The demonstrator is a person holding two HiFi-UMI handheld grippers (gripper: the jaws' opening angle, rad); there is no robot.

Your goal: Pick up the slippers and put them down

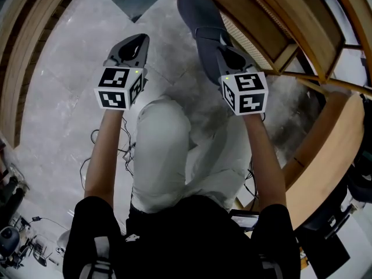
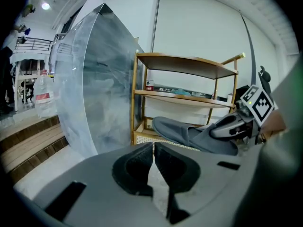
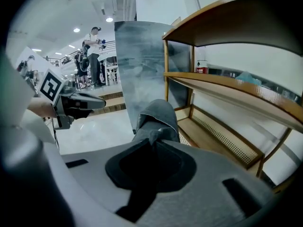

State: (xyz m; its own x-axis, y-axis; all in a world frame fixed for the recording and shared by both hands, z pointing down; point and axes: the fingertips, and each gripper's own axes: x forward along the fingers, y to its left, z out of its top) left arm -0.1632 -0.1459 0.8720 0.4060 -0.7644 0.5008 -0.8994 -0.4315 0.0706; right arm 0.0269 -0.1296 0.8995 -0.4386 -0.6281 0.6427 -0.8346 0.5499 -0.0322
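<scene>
Head view: both forearms stretched forward side by side, grippers tilted down toward the marble floor (image 1: 70,63). Left gripper (image 1: 138,39) empty. Right gripper (image 1: 222,47) holds one grey slipper (image 1: 200,16), toe out over the edge of the wooden rack (image 1: 273,36).

Left gripper view: jaws pressed together, nothing between. Slipper (image 2: 182,131) hangs from right gripper (image 2: 218,130) in front of the rack's bottom shelf.

Right gripper view: jaws clamped on the slipper's heel edge. Count: one slipper, two grippers, one rack.

Black short-sleeved top (image 1: 174,237), pale trousers (image 1: 163,156) — grey left gripper (image 1: 136,40) and right gripper (image 1: 223,50) bear black-and-white marker cubes (image 1: 119,88).
</scene>
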